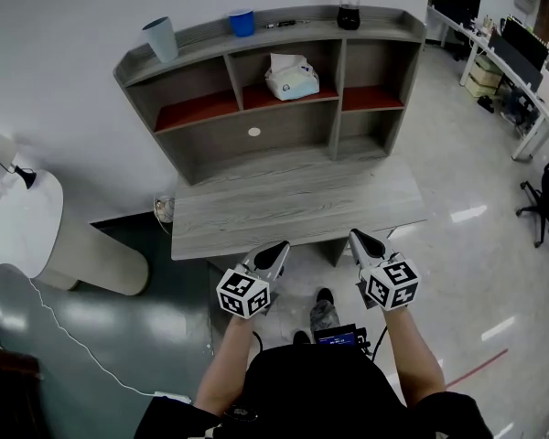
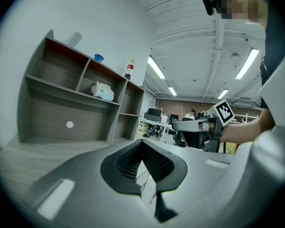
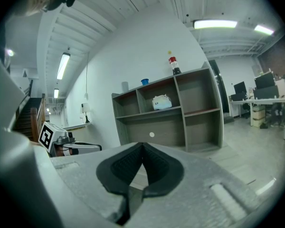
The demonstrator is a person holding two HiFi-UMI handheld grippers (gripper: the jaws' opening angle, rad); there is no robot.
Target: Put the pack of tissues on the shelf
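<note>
Pack of tissues (image 1: 291, 77) is in the shelf (image 1: 256, 144), upper middle compartment, sitting on the red board. My left hand-held gripper (image 1: 280, 247) and right hand-held gripper (image 1: 359, 238) are both empty, jaws pressed together. Both hover side by side at the near edge of the table (image 1: 293, 210), well apart from the pack.

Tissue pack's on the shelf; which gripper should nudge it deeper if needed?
Left, marginally: the left gripper sits more in line with the tissue pack than the right gripper. Both are shut and empty.
</note>
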